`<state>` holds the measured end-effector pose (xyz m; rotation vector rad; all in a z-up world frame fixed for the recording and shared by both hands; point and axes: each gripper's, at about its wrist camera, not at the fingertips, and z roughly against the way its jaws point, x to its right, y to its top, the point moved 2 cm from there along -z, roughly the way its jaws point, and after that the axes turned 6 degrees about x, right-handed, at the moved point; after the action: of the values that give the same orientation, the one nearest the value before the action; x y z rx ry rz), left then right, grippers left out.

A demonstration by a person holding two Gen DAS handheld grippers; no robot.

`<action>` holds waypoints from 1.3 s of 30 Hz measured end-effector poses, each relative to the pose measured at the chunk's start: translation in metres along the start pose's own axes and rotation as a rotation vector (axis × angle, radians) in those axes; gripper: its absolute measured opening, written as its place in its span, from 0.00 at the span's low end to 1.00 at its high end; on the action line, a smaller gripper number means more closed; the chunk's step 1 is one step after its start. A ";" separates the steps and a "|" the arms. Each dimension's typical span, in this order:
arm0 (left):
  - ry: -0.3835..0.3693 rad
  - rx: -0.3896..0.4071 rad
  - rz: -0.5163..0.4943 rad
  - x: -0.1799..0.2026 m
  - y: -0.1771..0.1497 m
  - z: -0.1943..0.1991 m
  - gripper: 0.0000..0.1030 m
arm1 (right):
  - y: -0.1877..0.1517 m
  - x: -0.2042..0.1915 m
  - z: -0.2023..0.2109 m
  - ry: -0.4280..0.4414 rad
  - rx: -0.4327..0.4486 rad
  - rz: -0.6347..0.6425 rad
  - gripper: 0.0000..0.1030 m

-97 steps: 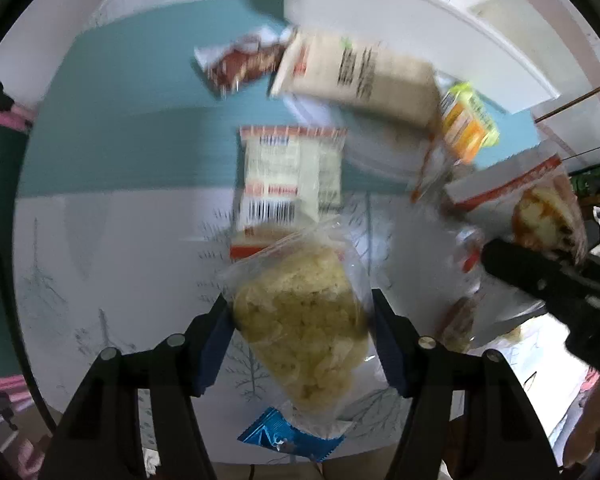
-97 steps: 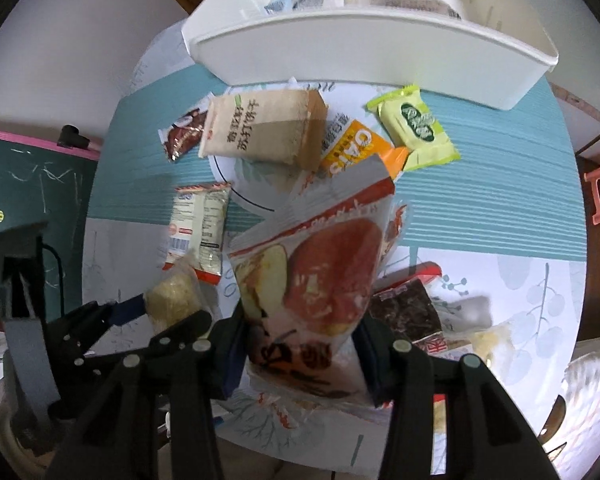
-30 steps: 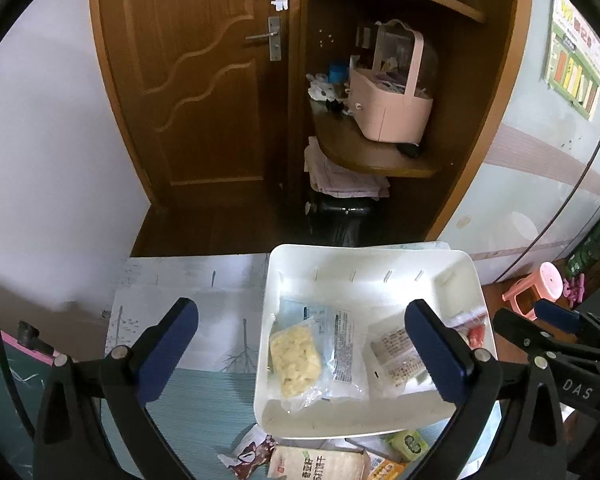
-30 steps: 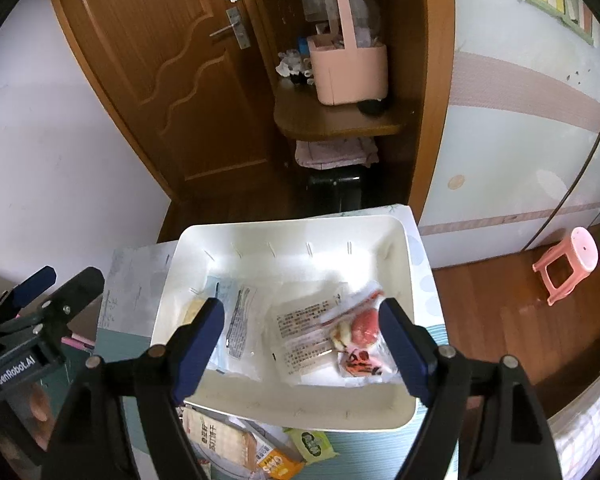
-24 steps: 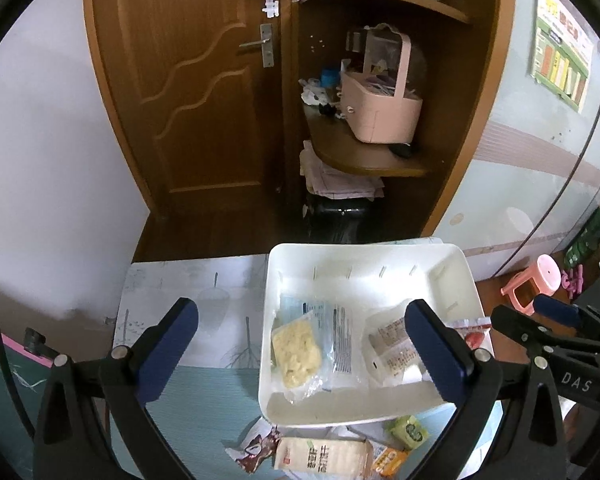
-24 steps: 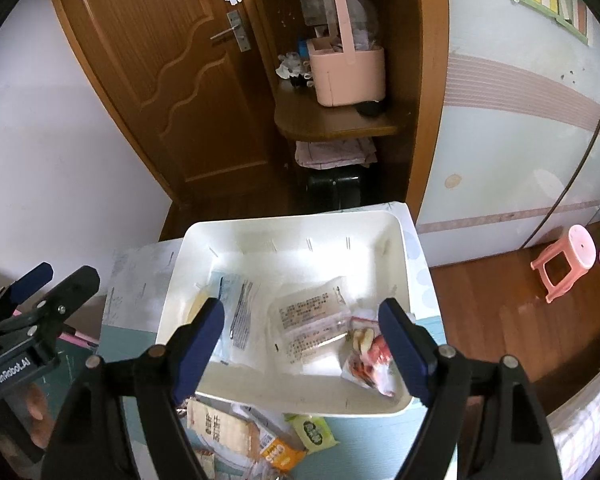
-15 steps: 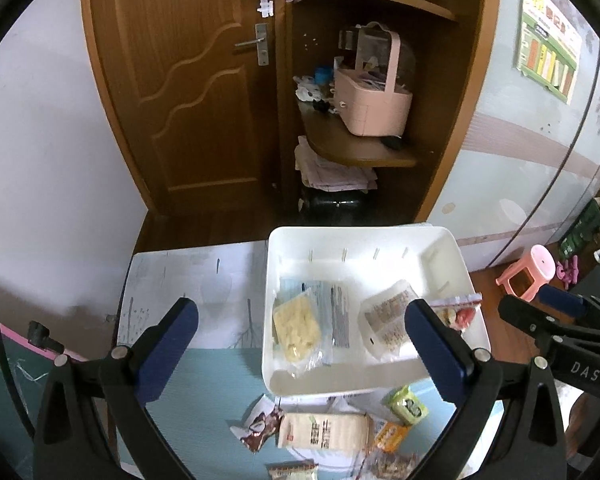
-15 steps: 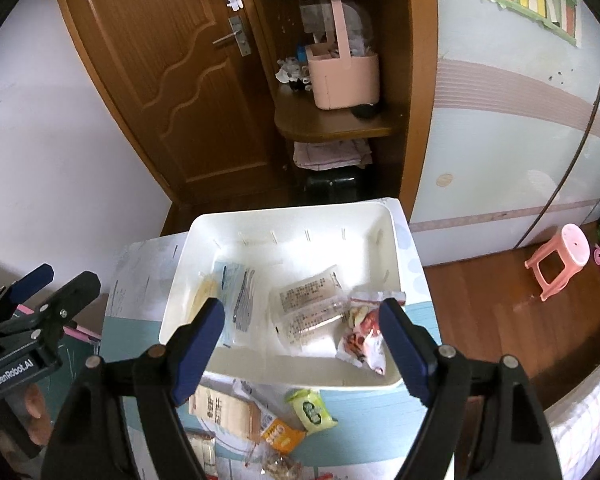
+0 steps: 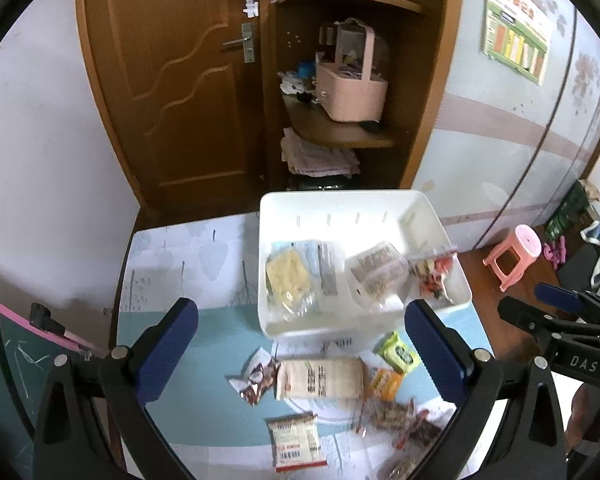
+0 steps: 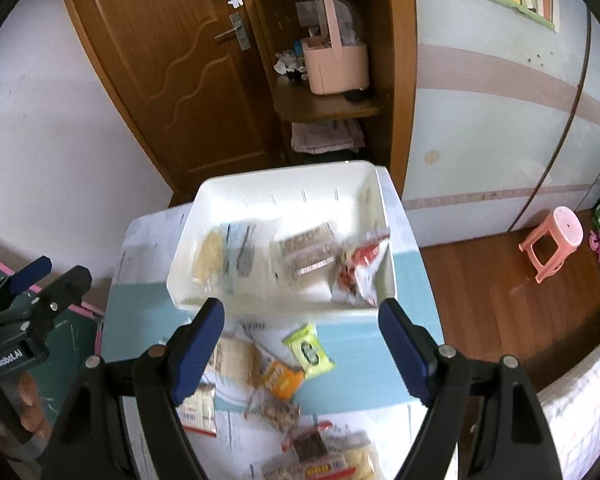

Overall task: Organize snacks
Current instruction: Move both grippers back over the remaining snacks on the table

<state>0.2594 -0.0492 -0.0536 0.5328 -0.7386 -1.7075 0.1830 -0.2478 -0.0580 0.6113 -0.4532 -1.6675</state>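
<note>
A white bin [image 9: 380,196] stands at the far end of the table. Inside it lie a clear bag of yellow chips [image 9: 288,276], a clear labelled pack [image 9: 376,272] and a red apple-snack bag [image 9: 434,276]. My left gripper [image 9: 300,332] hangs open and empty above the bin's near wall. My right gripper [image 10: 300,320] is open and empty too, above the near wall of the bin [image 10: 284,184]; the red bag [image 10: 360,268] rests at the bin's right side. Loose on the table are a beige cracker pack [image 9: 320,378], a green pack [image 9: 398,354], an orange pack [image 9: 386,384] and a brown pack [image 9: 256,380].
A white-and-red pack [image 9: 296,440] and several more snacks lie nearer me. Behind the table are a wooden door [image 9: 180,80] and a corner shelf with a pink basket [image 9: 352,92]. A pink stool [image 9: 516,252] stands on the floor to the right.
The chips bag and the apple-snack bag, held earlier, now lie in the bin. Over the last second both open grippers drew back from the bin, bringing the loose snacks into view.
</note>
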 end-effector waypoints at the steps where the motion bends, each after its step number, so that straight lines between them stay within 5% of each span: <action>1: -0.003 -0.001 -0.003 0.001 -0.004 0.003 1.00 | -0.005 0.000 0.002 -0.002 -0.004 0.001 0.78; 16: -0.053 -0.035 0.000 0.008 -0.067 0.023 1.00 | -0.080 0.009 0.024 -0.069 -0.061 0.078 0.78; 20: -0.040 -0.090 0.033 0.000 -0.085 0.010 1.00 | -0.098 0.009 0.013 -0.057 -0.108 0.109 0.77; 25: -0.012 -0.161 0.061 -0.009 -0.110 -0.015 1.00 | -0.123 0.003 -0.008 -0.027 -0.177 0.161 0.63; 39: 0.027 -0.425 0.080 -0.017 -0.197 -0.097 1.00 | -0.190 -0.013 -0.082 -0.003 -0.423 0.316 0.63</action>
<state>0.1955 -0.0208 -0.2622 0.2269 -0.3547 -1.7152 0.0881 -0.1975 -0.2359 0.2104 -0.1761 -1.4031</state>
